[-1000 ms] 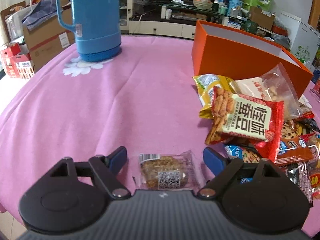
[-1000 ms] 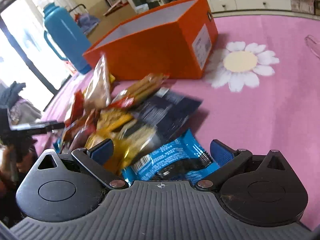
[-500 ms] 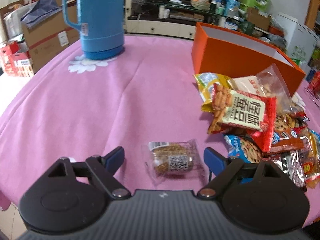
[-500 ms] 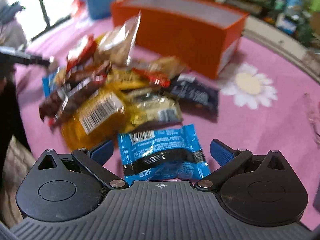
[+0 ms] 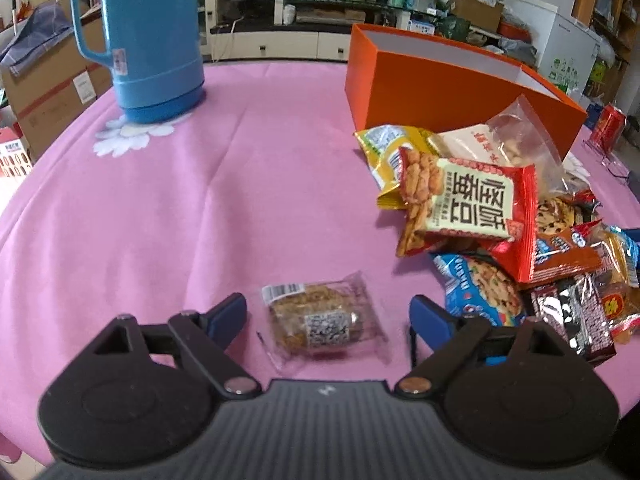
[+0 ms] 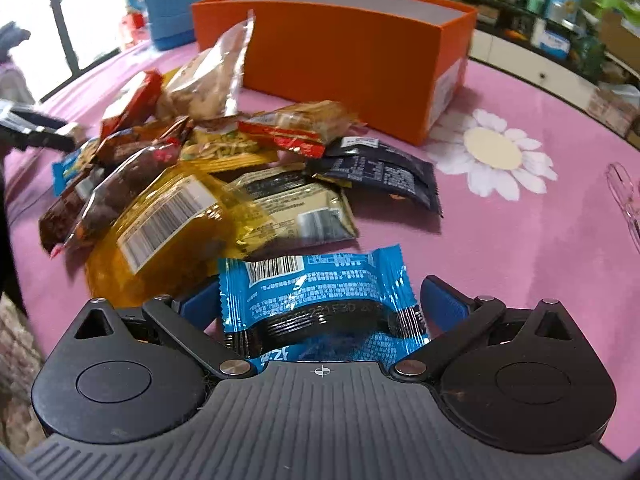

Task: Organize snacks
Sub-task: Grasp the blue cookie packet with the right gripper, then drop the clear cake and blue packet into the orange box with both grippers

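Left gripper (image 5: 326, 314), jaws spread, flanks a clear-wrapped brown oat cake (image 5: 320, 320) lying on the pink-clothed counter (image 5: 200, 200). Right gripper (image 6: 320, 304), jaws spread, brackets a blue foil snack packet (image 6: 320, 296). Beyond: mixed snack pile (image 6: 192, 168), then open orange cardboard box (image 6: 352, 64).

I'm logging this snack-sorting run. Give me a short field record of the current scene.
surface: pink tablecloth
container: orange box, open top, contents not visible
left gripper: open, fingers either side of clear-wrapped cake, apart from the pile
right gripper: open, around blue packet
snack pile: loose beside the box
other: blue thermos
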A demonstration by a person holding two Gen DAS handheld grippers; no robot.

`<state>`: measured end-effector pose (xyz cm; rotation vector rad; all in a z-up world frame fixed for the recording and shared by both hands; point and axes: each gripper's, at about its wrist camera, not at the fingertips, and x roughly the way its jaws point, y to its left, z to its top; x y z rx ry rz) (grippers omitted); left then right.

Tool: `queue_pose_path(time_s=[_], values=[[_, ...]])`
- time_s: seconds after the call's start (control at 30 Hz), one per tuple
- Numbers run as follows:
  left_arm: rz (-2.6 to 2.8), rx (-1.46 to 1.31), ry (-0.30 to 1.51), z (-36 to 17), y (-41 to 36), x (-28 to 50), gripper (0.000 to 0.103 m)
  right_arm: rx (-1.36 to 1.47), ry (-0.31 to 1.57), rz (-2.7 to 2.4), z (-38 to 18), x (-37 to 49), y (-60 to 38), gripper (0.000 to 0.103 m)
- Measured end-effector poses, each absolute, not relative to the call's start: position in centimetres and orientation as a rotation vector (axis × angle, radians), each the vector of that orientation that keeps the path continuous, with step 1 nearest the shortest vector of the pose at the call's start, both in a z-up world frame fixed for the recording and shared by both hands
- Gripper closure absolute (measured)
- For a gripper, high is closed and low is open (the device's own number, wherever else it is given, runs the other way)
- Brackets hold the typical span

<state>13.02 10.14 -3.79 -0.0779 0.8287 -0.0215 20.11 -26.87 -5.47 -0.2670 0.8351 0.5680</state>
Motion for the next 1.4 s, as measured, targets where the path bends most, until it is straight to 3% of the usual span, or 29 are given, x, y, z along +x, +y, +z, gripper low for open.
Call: queue_pose_path(time_s=[0.03,0.1,0.23,0.33,0.63,0.87,1.2,1.3,1.4], values=[[-0.014,-0.080,0.846,-4.1,9.9,13.2,0.034,-0.256,0.835,0.546,-5.5,20.1,-26.7,0.020],[0.016,-0.044,0.850,-4.4,9.4,12.9,0.036,-0.234,0.827,0.504,-5.5,19.9,-26.6,0.025],[0.026,-0.081,0.847,-4.0,9.8,12.1,0.042,-0.186,0.800,0.416,-4.9,18.6,-27.2,0.075],[0.029,-0.146,0.833,-3.4,10.6,11.5,0.043,-0.135,0.818,0.363,-4.3,17.8,-28.0,0.080],[-0.066,-0.181,0.699,2.0,8.9,14.9,0.043,-0.033,0.627,0.351,2.4,16.6,-27.2,0.080],[-0.133,-0.121,0.565,6.9,4.5,24.1,0.043,0.049,0.443,0.369,6.9,25.5,-22.7,0.080],[-0.174,-0.116,0.633,4.7,0.9,37.1,0.041,-0.022,0.501,0.346,2.9,37.5,-16.6,0.079],[-0.146,-0.113,0.652,3.7,0.7,38.4,0.029,-0.064,0.520,0.357,1.9,38.6,-15.6,0.065],[-0.148,-0.130,0.615,4.2,1.2,37.2,0.025,-0.090,0.490,0.342,2.0,38.2,-15.5,0.043]])
